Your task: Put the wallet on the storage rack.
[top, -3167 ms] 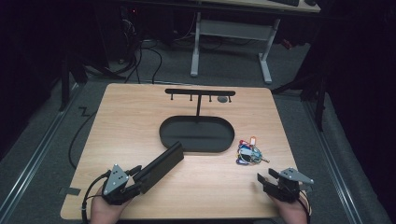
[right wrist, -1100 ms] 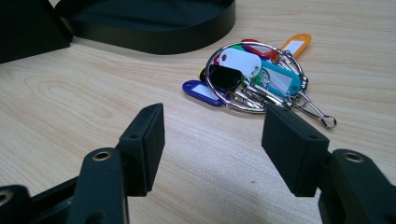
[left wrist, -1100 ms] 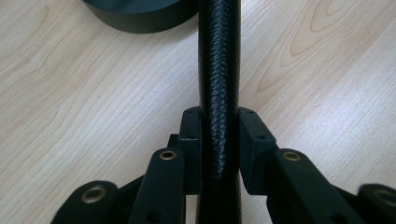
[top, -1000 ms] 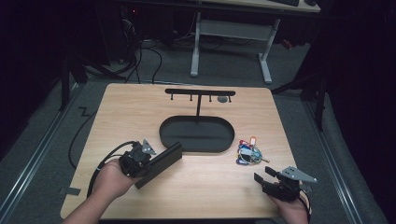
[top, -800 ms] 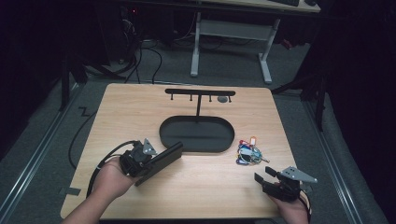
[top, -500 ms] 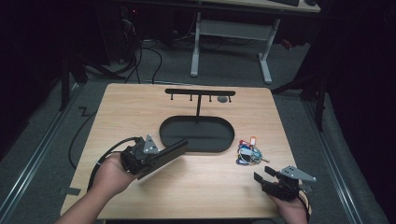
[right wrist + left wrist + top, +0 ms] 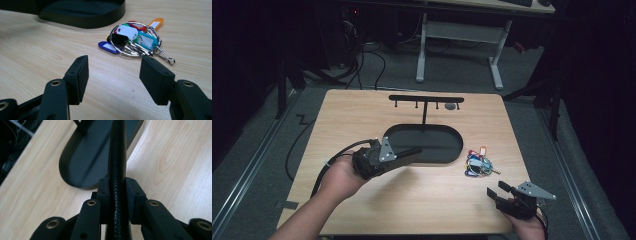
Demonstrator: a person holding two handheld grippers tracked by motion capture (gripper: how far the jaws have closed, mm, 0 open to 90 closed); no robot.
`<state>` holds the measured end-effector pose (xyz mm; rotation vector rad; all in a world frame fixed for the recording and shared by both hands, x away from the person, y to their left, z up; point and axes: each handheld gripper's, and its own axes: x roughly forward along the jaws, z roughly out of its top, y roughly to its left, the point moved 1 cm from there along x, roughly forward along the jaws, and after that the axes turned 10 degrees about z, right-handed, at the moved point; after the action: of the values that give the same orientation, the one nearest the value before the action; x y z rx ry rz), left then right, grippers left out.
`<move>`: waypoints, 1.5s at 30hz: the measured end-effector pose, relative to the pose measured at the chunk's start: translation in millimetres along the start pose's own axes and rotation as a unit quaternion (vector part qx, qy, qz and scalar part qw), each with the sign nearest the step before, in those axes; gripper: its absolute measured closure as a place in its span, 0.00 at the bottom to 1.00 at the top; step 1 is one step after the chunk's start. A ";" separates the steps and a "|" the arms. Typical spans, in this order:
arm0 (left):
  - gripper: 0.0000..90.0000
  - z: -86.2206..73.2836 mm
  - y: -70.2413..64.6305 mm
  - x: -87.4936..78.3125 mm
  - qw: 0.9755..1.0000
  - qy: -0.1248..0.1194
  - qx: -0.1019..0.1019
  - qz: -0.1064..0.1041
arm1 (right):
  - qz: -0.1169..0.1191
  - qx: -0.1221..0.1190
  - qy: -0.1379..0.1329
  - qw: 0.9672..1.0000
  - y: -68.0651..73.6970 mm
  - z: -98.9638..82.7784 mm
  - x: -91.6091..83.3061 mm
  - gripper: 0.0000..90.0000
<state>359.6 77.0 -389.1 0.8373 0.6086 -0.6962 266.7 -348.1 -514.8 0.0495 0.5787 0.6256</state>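
Left tool (image 7: 409,156) grasps a black textured case (image 7: 117,170); right tool (image 7: 113,75), released, sits near the worktop's (image 7: 362,120) front-right corner.

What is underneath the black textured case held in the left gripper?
Under the black textured case lie the oval tray's rim and bare tabletop. The left gripper clamps it; whatever sits directly beneath is covered.

My left gripper (image 7: 404,159) is black all over, with a grey three-cornered plate on top and a black cable looping from its rear. My right gripper (image 7: 496,189) matches it: blocky black pads (image 7: 80,72), brass-ringed holes on the arms behind them, small screw holes beside. My forearms are bare, no sleeves.
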 end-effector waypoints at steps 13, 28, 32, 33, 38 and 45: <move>0.86 22.5 5.1 -10.4 0.999 -0.033 0.014 0.011 | -0.019 0.014 -0.003 1.000 0.2 -10.1 -15.6 0.46; 0.86 63.8 0.9 37.3 0.996 -0.057 0.072 0.013 | -0.015 0.013 -0.006 1.000 -1.7 -8.9 -14.9 0.46; 0.86 73.5 4.4 49.2 0.994 -0.067 0.082 0.013 | -0.015 0.016 -0.004 1.000 -2.9 -9.7 -14.3 0.47; 0.86 75.7 5.1 52.0 0.994 -0.068 0.084 0.013 | -0.015 0.016 -0.003 1.000 -3.0 -9.7 -14.2 0.47; 0.86 86.0 6.7 65.4 0.993 -0.070 0.094 0.018 | -0.015 0.016 -0.003 1.000 -2.8 -9.5 -14.2 0.47; 0.86 97.8 7.7 86.7 0.992 -0.074 0.101 0.020 | -0.013 0.017 -0.002 1.000 -4.1 -10.5 -13.8 0.47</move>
<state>439.8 -26.3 -396.0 0.9727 0.3907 -0.7846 254.3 -360.6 -517.8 0.0749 0.5850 0.5899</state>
